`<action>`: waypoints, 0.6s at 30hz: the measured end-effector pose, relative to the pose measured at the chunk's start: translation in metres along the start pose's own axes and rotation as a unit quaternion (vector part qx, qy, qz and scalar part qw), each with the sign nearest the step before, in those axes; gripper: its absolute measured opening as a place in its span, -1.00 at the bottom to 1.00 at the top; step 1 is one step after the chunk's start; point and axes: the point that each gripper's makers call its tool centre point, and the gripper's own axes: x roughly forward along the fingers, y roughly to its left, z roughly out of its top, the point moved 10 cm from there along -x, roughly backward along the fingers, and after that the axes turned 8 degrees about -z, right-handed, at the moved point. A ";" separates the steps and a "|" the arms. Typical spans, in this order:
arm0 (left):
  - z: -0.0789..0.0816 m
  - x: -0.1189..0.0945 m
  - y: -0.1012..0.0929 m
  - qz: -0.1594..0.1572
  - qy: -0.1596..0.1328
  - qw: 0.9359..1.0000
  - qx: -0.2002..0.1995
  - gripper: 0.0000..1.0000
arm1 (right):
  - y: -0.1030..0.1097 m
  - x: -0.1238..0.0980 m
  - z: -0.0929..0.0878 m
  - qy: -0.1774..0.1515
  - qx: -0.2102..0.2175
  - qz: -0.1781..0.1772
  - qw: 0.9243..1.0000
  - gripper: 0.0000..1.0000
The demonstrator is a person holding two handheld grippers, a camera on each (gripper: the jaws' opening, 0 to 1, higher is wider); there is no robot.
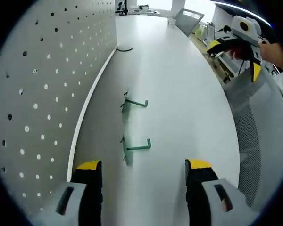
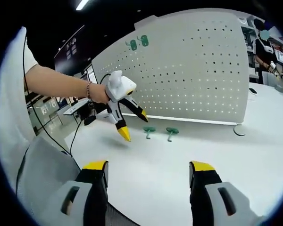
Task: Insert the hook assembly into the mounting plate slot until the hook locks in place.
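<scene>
Two green hook assemblies lie on the white table beside the pegboard plate (image 1: 42, 94): the nearer hook (image 1: 137, 146) and the farther hook (image 1: 134, 102). My left gripper (image 1: 142, 169) is open, empty and short of the nearer hook. From the right gripper view the same two lie at the pegboard's (image 2: 198, 70) foot, the left hook (image 2: 149, 130) and the right hook (image 2: 171, 132). Two more green hooks (image 2: 138, 43) hang high on the board. A hand holds the left gripper (image 2: 134, 125) open just left of the table hooks. My right gripper (image 2: 148, 169) is open and empty, farther back, and appears as the right gripper (image 1: 236, 59) in a hand.
A black cable (image 1: 124, 48) lies by the pegboard's far end. A grey mesh chair (image 1: 254, 127) stands at the table's edge, seen too as the chair (image 2: 42, 174). A round white disc (image 2: 239, 129) sits at the pegboard's right end. A person (image 2: 264, 47) stands far back.
</scene>
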 end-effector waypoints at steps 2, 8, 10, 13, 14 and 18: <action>0.000 0.002 0.001 -0.002 0.003 1.000 0.002 0.46 | 0.000 0.000 0.000 -0.001 0.001 0.000 1.000 0.35; -0.001 0.006 0.005 -0.007 0.009 1.000 0.001 0.43 | 0.002 0.001 0.000 -0.003 0.004 -0.001 1.000 0.34; -0.001 0.009 0.006 -0.010 0.007 1.000 0.001 0.35 | 0.001 0.001 -0.001 -0.004 0.006 -0.002 1.000 0.33; -0.002 0.013 0.007 -0.009 0.013 1.000 0.005 0.30 | 0.001 0.001 0.001 -0.006 0.006 -0.003 1.000 0.33; -0.001 0.012 0.008 -0.005 0.007 1.000 0.010 0.28 | 0.000 0.001 0.002 -0.008 0.007 -0.005 1.000 0.33; 0.000 0.012 0.010 0.002 0.001 1.000 0.000 0.15 | 0.000 0.000 0.003 -0.011 0.011 -0.006 1.000 0.32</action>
